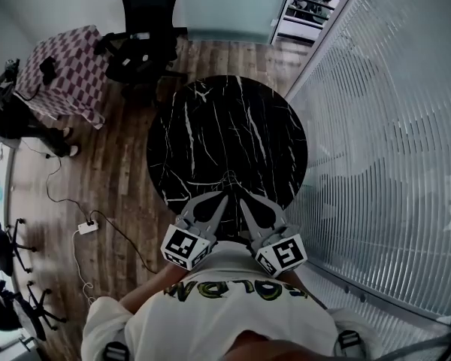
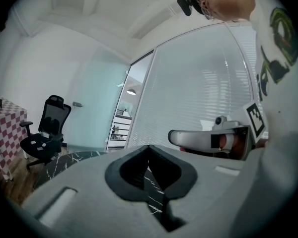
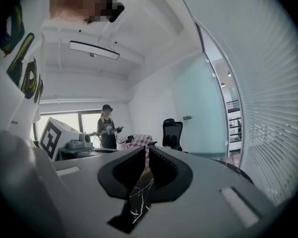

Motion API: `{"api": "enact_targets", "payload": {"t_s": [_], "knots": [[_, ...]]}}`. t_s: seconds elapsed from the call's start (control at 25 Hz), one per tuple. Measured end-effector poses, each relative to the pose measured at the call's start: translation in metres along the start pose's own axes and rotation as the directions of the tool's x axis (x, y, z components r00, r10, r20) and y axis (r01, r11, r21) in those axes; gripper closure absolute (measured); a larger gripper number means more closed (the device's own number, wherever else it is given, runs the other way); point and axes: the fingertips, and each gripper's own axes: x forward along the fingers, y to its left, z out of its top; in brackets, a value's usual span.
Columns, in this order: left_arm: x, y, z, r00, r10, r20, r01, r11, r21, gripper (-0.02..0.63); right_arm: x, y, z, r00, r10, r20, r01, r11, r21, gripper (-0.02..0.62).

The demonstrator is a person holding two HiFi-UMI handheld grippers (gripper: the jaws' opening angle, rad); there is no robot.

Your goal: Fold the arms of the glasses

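Observation:
A round black marble table (image 1: pixel 210 126) fills the middle of the head view. Near its front edge lies a thin wire outline that looks like the glasses (image 1: pixel 229 177), too faint to tell how the arms stand. Both grippers hover side by side just in front of it, pointing across the table. My left gripper (image 1: pixel 224 196) (image 2: pixel 149 148) has its tips together with nothing between them. The jaws of my right gripper (image 1: pixel 243 201) (image 3: pixel 145 150) are all but closed, a thin slit at the tips, and hold nothing. The glasses do not show in either gripper view.
A black office chair (image 1: pixel 146 28) and a checkered-cloth table (image 1: pixel 64 70) stand beyond the marble table. A power strip (image 1: pixel 86 227) with cables lies on the wood floor at left. A glass wall with blinds (image 1: pixel 383 164) runs along the right. A person (image 3: pixel 108 128) stands far off.

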Motion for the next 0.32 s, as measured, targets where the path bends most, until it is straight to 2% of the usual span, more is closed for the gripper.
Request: {"api": "enact_targets", "payload": {"t_s": [0.32], "knots": [[-0.003, -0.0007, -0.0009, 1.0, 0.0, -0.008, 0.0, 1.0, -0.017, 0.606, -0.0022, 0.0027, -0.0012, 1.0, 0.0, -0.012, 0.0, 1.0, -0.006, 0.577]]}}
